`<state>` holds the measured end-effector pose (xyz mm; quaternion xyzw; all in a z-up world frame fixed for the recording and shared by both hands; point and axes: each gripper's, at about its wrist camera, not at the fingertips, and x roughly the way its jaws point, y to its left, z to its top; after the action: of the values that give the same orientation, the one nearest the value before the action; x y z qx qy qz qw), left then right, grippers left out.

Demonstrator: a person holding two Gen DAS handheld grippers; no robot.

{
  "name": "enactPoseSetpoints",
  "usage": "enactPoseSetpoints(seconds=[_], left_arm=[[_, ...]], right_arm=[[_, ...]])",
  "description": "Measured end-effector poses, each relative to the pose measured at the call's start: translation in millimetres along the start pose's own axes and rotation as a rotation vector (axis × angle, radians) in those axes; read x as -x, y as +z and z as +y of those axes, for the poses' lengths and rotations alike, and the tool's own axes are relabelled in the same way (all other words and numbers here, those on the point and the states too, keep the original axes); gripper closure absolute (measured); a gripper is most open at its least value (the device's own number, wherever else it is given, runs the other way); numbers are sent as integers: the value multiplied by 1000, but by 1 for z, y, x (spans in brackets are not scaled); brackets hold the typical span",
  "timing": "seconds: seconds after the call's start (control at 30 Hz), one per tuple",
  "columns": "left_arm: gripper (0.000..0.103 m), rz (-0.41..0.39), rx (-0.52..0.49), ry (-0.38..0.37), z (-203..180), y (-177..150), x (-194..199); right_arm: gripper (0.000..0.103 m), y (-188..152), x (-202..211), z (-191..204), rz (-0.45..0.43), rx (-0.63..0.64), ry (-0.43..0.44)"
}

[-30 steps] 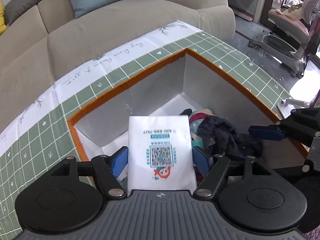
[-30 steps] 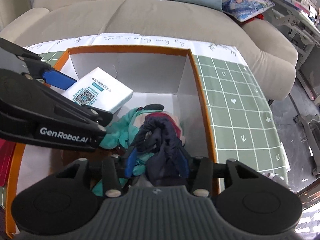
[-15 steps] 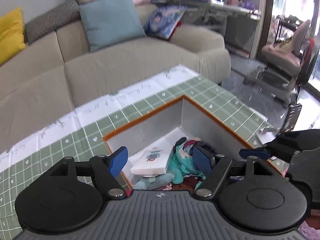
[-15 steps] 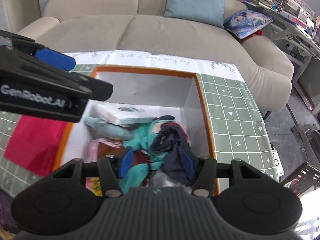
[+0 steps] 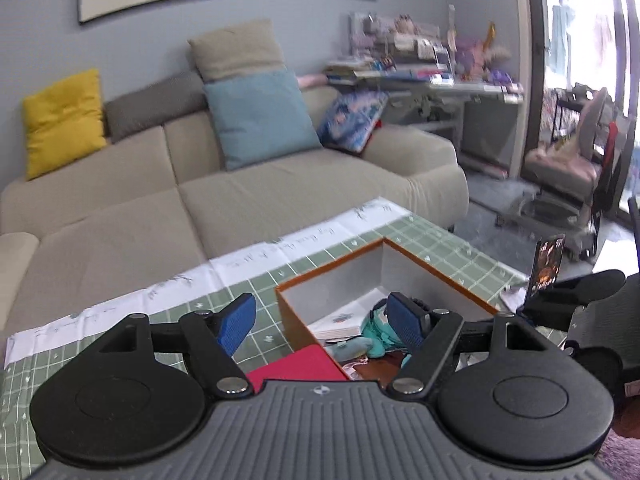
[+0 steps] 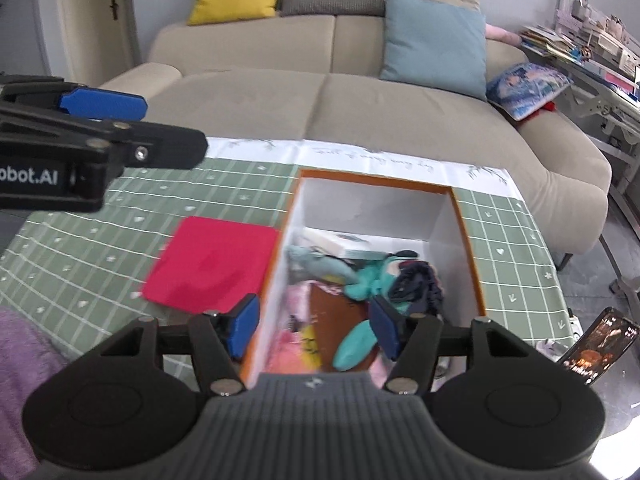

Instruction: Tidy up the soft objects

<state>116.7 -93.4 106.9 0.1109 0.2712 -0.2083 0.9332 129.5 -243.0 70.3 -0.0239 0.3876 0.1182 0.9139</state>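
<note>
An orange-rimmed white box (image 6: 464, 216) stands on the green checked table. Inside lie a white tissue pack (image 6: 332, 244), a teal soft toy (image 6: 368, 282), a dark navy cloth (image 6: 418, 286) and pink items (image 6: 294, 340). The box (image 5: 404, 280) and tissue pack (image 5: 338, 326) also show in the left wrist view. A red cloth (image 6: 212, 264) lies flat on the table left of the box. My right gripper (image 6: 316, 330) is open and empty above the box's near end. My left gripper (image 5: 324, 322) is open and empty, raised above the box's left side.
A beige sofa (image 6: 360, 108) with yellow, grey and light blue cushions runs behind the table. A purple fluffy cloth (image 6: 20, 364) lies at the near left. A phone (image 6: 596, 354) leans at the table's right edge. A desk and chair (image 5: 560, 168) stand to the right.
My left gripper let go of the tissue pack into the box and my right gripper let go of the dark cloth. Both opened, rose and pulled back from the box.
</note>
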Motion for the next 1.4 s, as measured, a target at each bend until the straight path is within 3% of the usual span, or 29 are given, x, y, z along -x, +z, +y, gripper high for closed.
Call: enactPoseSetpoints(seconds=[0.27,0.4,0.5,0.7,0.93,1.13,1.4], left_arm=[[16,-117,110,50,10,-28,57],[15,-163,176,70,11,-51,70],[14,-179,184,123,14,-68,73],[12,-140,193,180,24,-91,65],[7,-45,187,279,21,-126,50],[7,39,216,301,30,-150,39],[7,101,229,326,37,-164,36]], right_arm=[[35,-25,38,24,-90,-32,8],[14,-38,49,36,-163,-44,-53],[11,-48,55,40,-217,-65,-86],[3,-66,51,42,-253,-162,-116],[3,-75,16,57,-202,-133,-111],[3,-82,-16,56,-82,-151,-146],[3,-87,-23,57,-64,-144,-162]])
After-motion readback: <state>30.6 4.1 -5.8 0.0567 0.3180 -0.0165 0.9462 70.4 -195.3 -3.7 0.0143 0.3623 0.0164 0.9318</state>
